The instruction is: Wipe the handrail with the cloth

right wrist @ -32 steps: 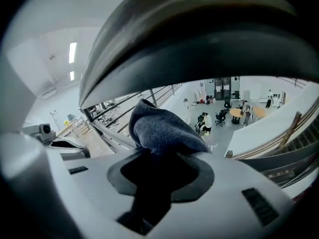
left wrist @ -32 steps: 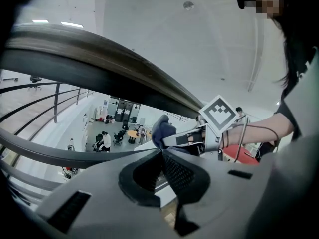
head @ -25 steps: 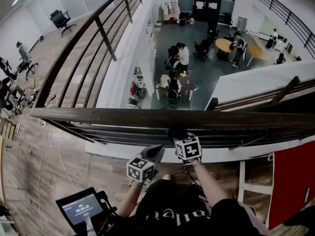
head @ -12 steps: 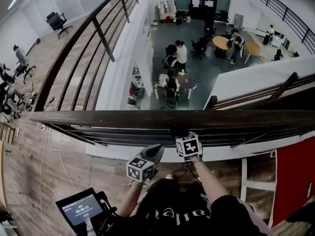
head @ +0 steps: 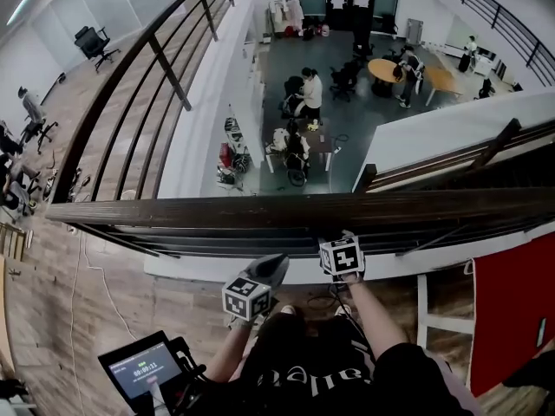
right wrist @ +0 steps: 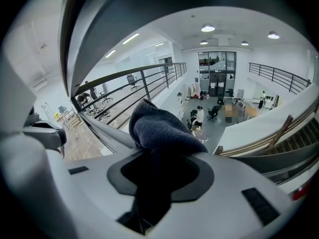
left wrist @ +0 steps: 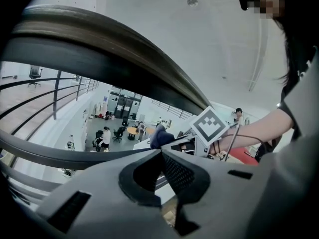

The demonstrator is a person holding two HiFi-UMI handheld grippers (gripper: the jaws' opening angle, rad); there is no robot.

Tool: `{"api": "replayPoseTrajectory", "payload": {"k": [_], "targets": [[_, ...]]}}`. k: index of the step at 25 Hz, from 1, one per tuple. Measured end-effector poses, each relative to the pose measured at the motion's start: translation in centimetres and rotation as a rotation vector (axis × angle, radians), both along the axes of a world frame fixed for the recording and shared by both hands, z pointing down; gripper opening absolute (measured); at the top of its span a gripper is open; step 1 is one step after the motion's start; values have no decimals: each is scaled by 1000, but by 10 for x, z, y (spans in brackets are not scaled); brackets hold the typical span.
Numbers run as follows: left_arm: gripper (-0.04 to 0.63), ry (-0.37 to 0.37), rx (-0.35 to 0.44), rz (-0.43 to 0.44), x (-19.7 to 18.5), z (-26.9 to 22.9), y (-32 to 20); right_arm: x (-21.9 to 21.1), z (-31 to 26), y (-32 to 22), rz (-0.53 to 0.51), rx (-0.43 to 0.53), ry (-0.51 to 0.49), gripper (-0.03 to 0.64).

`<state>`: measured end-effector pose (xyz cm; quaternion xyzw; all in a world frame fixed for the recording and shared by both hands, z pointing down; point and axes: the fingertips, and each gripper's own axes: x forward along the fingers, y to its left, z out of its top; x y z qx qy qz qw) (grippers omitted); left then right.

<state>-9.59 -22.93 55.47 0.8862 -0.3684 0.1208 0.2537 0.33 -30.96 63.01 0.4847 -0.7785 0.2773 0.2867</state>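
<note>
The dark wooden handrail (head: 173, 208) runs straight across the head view, above an open drop. My right gripper (head: 329, 237) sits just under the rail's near edge, shut on a dark blue cloth (right wrist: 159, 131) that bulges out of its jaws against the rail (right wrist: 114, 19). The left gripper view catches that cloth (left wrist: 160, 136) beside the right gripper's marker cube (left wrist: 212, 126). My left gripper (head: 274, 267) hangs lower and to the left, below the rail (left wrist: 124, 59), shut with nothing between its jaws.
Under the top rail are several thinner bars (head: 260, 237). A railing (head: 139, 85) runs away at the left. Far below lies a lower floor (head: 347, 85) with people and desks. A small screen (head: 143, 368) stands at my lower left, a red panel (head: 512, 310) at the right.
My right gripper has slid a little to the right along the handrail with the cloth. The left gripper has stayed where it was.
</note>
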Motion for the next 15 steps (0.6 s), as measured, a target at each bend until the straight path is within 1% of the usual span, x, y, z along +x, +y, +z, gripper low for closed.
{"api": "replayPoseTrajectory", "payload": {"k": [4,9,11,15], "targets": [[0,12,-18,22,44,1,0,54,0,0,39,5,4,109],[0,11,-13,49,96,5,-1,131,2,0,90,16,12,109],[0,-2,-13,56,115,6,1,166,2,2,118,20,17,109],[0,13,-23,60,155,5,5,246,1,7,188,13,36,109]]}}
